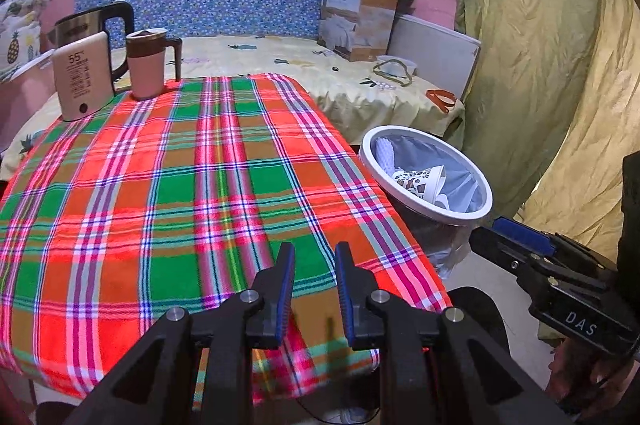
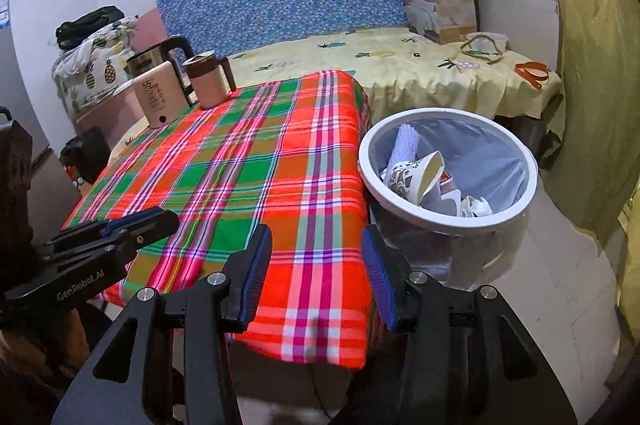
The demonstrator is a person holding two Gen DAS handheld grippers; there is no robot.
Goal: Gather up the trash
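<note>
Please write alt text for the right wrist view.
The right gripper, jaws open and empty, hovers over a plaid-covered table beside a white bin holding crumpled paper cups. A kettle and mug stand at the far corner.

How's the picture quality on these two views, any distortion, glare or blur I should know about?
Left wrist view: strong fisheye bending, dark corners, the plaid tablecloth glows oversaturated red, and the tool is sharp. Right wrist view: same curved edges, the trash bin rim is clear, and soft shadows fall under the tool.
</note>
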